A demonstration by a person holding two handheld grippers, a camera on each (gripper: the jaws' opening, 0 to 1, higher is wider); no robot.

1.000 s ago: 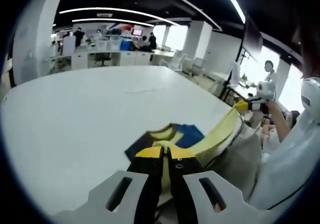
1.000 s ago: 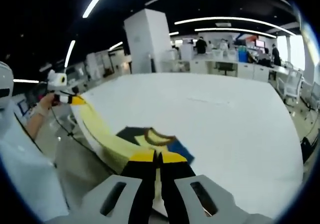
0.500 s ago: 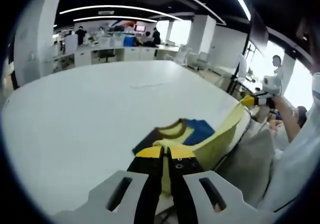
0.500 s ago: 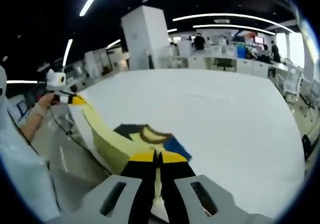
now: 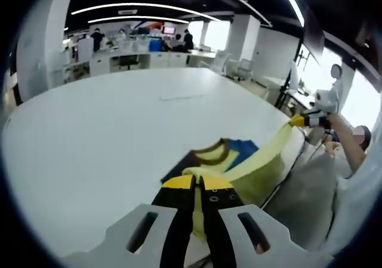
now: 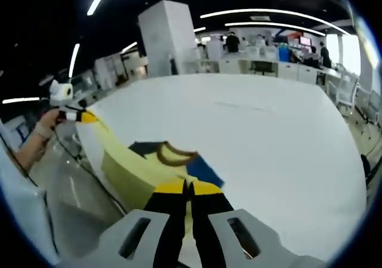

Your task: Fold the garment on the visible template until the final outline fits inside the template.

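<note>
1. Holding a yellow garment stretched between both grippers, a person stands at the near edge of a large white table; the cloth hangs taut along that edge.
2. Left gripper, in its own view: jaws clenched on a yellow corner of the garment, black fingers with yellow tips pressed together, no gap between them.
3. Right gripper, in its own view: jaws likewise clamped on yellow fabric, tips touching.
4. The garment's upper part lies on the table just inside the near edge: a brown neckband with dark navy and blue patches either side. The yellow body runs from there off the edge and hangs below the tabletop.
5. In the left gripper view, the right gripper shows far right, past the table's corner, the yellow strip rising to it; a hand grips it.
6. In the right gripper view, the left gripper shows far left off the table's edge, cloth end pinched in it, a hand behind.
7. A faint thin line marks the middle of the table, well apart from the garment; I cannot tell whether it is the template.
8. Background: white pillar, desks, several people standing far off.
</note>
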